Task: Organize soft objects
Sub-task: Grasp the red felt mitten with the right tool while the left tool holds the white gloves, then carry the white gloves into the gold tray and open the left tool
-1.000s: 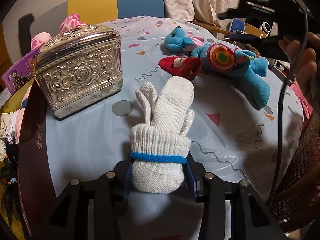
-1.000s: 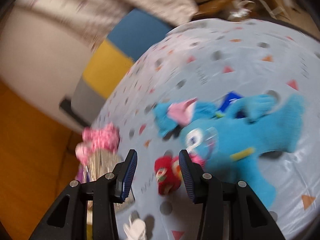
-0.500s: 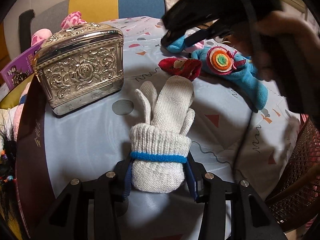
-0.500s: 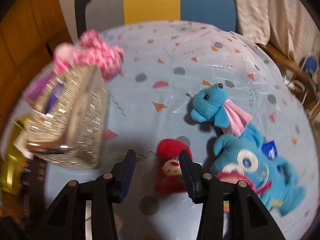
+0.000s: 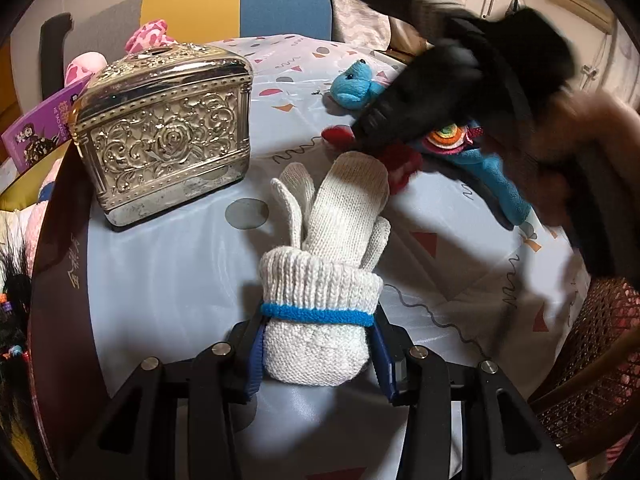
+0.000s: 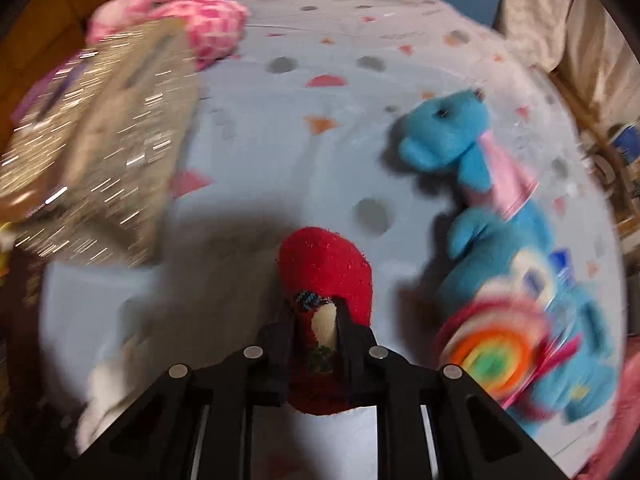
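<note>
Two grippers, both loaded. Right gripper [image 6: 314,334]: jaws just closing, now pinched on the red soft toy [image 6: 326,270] lying on the tablecloth [image 6: 248,216]. Left gripper [image 5: 318,350]: clamped on the cuff of the white knitted glove [image 5: 332,240], also resting on the cloth. Nearby: blue plush toy [image 6: 500,240], small blue bear [image 5: 354,86], ornate metal box [image 5: 164,132]. Progress, judged: early; nothing visibly sorted yet, several soft items left loose.
</note>
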A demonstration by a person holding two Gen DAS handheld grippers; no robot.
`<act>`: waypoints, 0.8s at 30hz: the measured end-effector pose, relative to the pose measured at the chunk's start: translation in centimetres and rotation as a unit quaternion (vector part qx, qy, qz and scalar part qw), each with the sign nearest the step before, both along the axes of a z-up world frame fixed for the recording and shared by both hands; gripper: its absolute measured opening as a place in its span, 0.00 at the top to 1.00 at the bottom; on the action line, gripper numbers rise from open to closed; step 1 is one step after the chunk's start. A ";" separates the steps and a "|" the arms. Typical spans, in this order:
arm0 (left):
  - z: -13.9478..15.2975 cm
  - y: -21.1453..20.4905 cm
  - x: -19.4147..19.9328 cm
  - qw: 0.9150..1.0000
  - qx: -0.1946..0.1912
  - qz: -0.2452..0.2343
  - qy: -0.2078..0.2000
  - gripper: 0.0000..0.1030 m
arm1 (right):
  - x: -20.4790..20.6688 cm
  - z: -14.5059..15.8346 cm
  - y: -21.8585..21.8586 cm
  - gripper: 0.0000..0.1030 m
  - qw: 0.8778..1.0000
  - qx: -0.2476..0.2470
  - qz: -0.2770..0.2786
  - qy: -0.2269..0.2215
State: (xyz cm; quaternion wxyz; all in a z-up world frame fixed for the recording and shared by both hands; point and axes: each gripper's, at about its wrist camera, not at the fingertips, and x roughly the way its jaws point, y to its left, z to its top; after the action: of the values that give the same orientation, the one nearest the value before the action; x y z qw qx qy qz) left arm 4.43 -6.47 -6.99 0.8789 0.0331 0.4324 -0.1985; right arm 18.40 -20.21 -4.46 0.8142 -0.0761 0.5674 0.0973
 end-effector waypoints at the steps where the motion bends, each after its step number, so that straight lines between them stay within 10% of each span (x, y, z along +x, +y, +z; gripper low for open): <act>1: -0.1 0.1 0.1 1.000 -0.001 0.001 0.000 0.55 | -1.0 -0.4 0.0 0.80 1.000 0.021 0.010 0.010; 17: 0.7 0.4 0.5 1.000 -0.013 0.009 0.020 0.62 | -2.8 -1.5 0.7 0.72 0.998 0.023 0.034 -0.038; 24: 7.0 4.0 -1.0 0.996 -0.085 0.019 -0.016 0.62 | -2.5 -1.5 0.7 0.72 0.998 0.012 0.045 -0.046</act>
State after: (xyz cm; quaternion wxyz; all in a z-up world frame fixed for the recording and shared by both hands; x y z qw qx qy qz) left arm 3.44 -2.47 0.02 0.8892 -0.0467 0.4000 -0.2170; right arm 15.88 -19.49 -5.96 0.8350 -0.0957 0.5242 0.1368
